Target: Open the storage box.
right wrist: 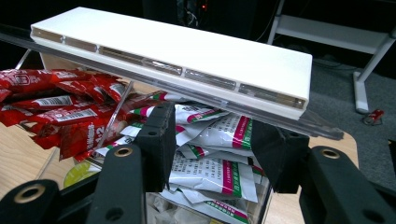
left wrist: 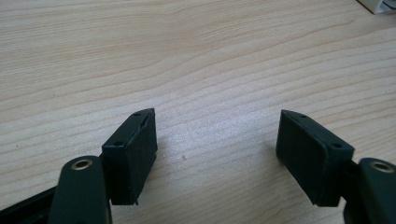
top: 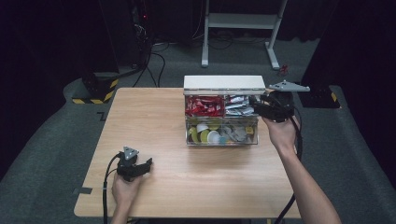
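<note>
Table: a light wooden top is being viewed from above; grey carpet is lying around it and a white metal frame is standing on the floor well behind.

Clear box: it is being kept on the far right part of the table, its white lid being held raised at the back edge. In the right gripper view the lid is being seen slanting across, above the contents.

Back compartments: red sachets are being stored at the left, white sachets with red and green print at the right; a clear divider is being seen between them in the right gripper view, red sachets on one side and white sachets on the other.

Front compartment: round capsules, white and yellow-green among them, are being held behind the clear front wall.

Right gripper: it is being held at the box's right end, beside the white sachets, under the lid's edge. Its jaws are being kept apart with nothing between them; in its own view the gripper is being pointed at the white sachets, and contact cannot be told.

Left gripper: it is being rested low over the bare near left part of the table, well apart from the box. Its jaws are being kept wide apart over bare wood, nothing being grasped.

Obstruction: the raised lid is hanging just above the right gripper's jaws.
</note>
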A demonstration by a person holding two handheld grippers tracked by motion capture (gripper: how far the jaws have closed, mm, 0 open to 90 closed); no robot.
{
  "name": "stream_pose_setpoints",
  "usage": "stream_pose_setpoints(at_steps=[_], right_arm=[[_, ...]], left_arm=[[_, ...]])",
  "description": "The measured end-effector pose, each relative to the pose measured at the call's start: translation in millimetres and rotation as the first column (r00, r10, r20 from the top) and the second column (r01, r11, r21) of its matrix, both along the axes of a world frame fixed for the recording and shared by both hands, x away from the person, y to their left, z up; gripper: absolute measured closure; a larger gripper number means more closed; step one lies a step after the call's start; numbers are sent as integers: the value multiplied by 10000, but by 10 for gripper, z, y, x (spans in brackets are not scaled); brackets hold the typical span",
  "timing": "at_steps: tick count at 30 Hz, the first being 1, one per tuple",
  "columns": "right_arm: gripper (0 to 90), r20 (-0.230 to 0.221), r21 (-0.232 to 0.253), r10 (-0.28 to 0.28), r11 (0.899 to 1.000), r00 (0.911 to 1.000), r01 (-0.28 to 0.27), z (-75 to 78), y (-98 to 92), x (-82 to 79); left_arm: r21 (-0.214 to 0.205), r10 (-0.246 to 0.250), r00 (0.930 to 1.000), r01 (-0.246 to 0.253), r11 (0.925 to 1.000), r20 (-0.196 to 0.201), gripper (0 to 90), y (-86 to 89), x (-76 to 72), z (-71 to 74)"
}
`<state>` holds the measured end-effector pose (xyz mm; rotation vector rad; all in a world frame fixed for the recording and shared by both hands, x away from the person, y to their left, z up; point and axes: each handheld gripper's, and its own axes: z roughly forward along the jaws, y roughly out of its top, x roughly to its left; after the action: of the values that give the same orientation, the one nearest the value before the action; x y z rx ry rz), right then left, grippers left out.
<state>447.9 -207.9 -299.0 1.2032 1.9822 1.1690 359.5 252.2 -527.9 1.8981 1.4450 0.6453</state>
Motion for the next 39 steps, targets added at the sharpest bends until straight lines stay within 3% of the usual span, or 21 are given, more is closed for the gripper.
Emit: stream_pose_setpoints(at_steps=[10, 16, 19, 24, 26, 32, 39], right_arm=[[504, 22, 105, 5, 9999, 10000, -5, 19, -4, 19], [503, 54, 111, 10, 9999, 10000, -11, 18, -2, 18], [501, 137, 28, 17, 10000, 9999, -17, 18, 5, 17], [500, 75, 112, 46, 9999, 10000, -47, 22, -1, 14], [500, 60, 141, 57, 9999, 10000, -57, 24, -2, 9], [496, 102, 59, 76, 10000, 9999, -77, 28, 4, 3], [495, 81, 122, 113, 9999, 9999, -114, 29, -1, 3]], left_arm=[[31, -25, 10000, 25, 10000, 18, 302, 6, 0, 0], [-384, -60, 9996, 49, 9992, -284, 322, 7, -8, 64], [-386, -198, 9996, 191, 9991, -191, 325, -37, -24, 106], [-379, -691, 9975, 696, 9969, 156, 336, -173, -34, 296], [-752, -944, 9952, 962, 9925, 259, 349, -231, -18, 420], [-1159, -1254, 9908, 1306, 9846, 508, 363, -325, 13, 612], [-1206, -1748, 9804, 1851, 9753, 911, 372, -480, 77, 929]])
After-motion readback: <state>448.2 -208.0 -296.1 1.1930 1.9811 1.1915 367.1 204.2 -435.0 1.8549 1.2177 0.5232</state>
